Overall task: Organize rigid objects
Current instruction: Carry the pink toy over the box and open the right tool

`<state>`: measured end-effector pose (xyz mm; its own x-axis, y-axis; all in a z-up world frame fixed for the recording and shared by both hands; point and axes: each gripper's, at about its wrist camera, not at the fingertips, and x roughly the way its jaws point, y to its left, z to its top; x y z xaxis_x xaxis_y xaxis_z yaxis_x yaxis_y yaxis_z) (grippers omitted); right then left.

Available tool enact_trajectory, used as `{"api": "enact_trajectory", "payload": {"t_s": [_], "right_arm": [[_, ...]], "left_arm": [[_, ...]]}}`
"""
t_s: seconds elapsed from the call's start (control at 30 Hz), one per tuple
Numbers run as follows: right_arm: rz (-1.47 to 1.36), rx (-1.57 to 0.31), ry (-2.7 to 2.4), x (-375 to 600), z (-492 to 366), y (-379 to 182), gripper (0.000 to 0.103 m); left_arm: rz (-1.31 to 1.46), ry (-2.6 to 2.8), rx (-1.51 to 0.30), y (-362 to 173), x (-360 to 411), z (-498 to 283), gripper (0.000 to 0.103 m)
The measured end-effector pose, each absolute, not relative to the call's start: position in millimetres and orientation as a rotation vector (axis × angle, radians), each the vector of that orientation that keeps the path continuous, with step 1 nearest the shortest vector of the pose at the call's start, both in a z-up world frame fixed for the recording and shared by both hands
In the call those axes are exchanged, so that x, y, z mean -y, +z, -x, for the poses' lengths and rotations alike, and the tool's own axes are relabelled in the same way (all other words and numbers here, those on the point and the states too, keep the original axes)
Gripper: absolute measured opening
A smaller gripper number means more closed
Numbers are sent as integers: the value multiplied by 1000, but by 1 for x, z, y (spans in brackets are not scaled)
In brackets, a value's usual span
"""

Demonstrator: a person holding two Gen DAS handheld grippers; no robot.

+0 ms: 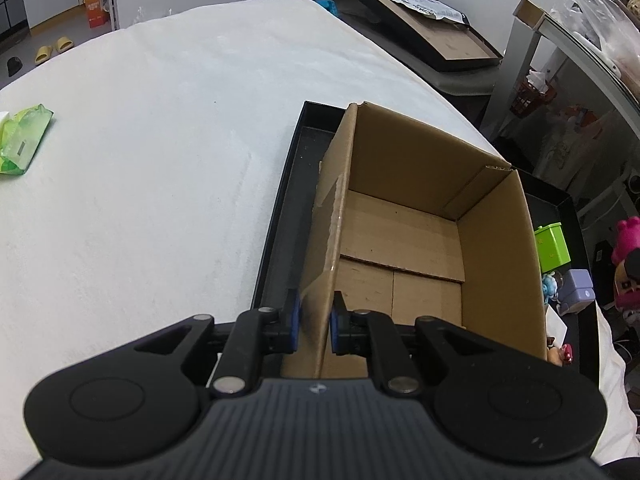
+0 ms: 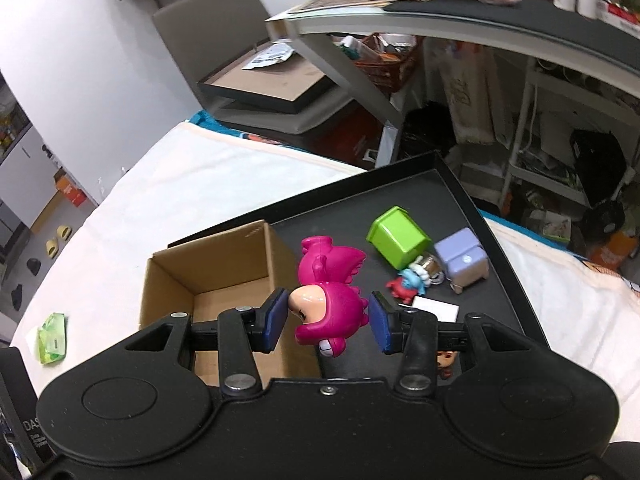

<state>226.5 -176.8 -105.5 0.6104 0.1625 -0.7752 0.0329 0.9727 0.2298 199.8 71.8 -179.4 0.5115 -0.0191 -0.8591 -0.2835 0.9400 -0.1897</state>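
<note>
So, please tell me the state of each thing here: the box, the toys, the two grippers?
cardboard box: open, empty, on black tray
left gripper: shut on box wall
right gripper: shut on pink figure, lifted
green cube: tilted on tray
lilac toy: on tray

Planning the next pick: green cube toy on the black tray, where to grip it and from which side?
Grip the green cube across two opposite flat side walls, coming from above. It lies tipped on the black tray, so the faces slant; roll the wrist to match. Its far-left side is free; the lilac block and small figures crowd the near-right, so keep the jaws clear of that side.
</note>
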Motion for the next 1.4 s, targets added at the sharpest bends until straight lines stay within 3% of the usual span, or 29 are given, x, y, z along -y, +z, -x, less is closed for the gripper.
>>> {"api": "enact_trajectory", "payload": {"t_s": [1.1, 1.2, 1.3, 1.4], "right_arm": [[-92, -956, 212, 67, -252, -121, 44], [-102, -947, 261, 60, -257, -123, 46], [-97, -946, 282, 57, -258, -124, 56], [-94, -945, 275, 64, -254, -124, 56]], "left_arm": [[441, 91, -1059, -187, -94, -199, 15], [444, 91, -1061, -187, -95, -199, 15], [450, 95, -1064, -187, -96, -201, 16], [433, 96, -1069, -187, -92, -202, 16]]}}
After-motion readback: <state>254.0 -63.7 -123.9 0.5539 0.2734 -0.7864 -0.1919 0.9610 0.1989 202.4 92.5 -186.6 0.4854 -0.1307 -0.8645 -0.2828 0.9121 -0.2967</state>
